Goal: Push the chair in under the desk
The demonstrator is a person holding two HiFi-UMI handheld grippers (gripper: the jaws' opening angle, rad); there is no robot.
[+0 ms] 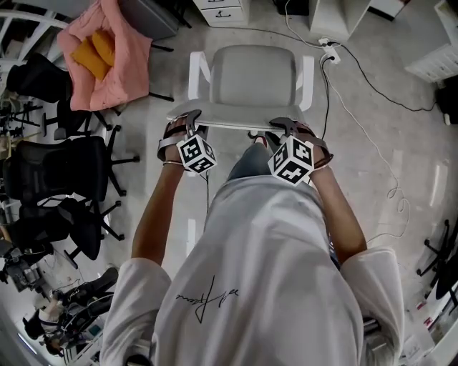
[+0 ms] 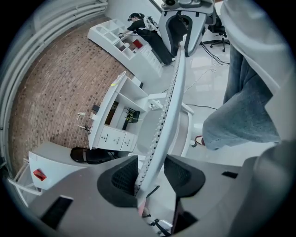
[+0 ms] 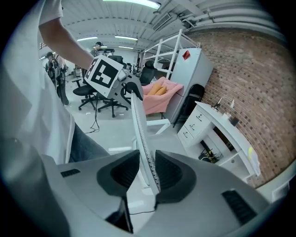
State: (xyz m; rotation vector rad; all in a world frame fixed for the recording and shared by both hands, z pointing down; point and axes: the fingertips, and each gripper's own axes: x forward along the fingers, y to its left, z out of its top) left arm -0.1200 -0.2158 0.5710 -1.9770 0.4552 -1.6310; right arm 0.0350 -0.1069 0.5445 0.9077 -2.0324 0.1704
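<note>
From your head camera, the chair (image 1: 247,82) stands straight ahead with its back toward you. Your left gripper (image 1: 187,123) and right gripper (image 1: 285,127) sit on the back's top edge, well apart. The desk (image 1: 223,10) lies beyond the seat, apart from it. A pink blanket (image 1: 107,57) and black office chairs (image 1: 64,171) stand to the left; a cable (image 1: 358,100) trails on the right

In the left gripper view, the jaws stand wide yet clamp the back's rim, with the desk (image 2: 115,129) beyond

In the right gripper view, the pads likewise pinch the rim
</note>
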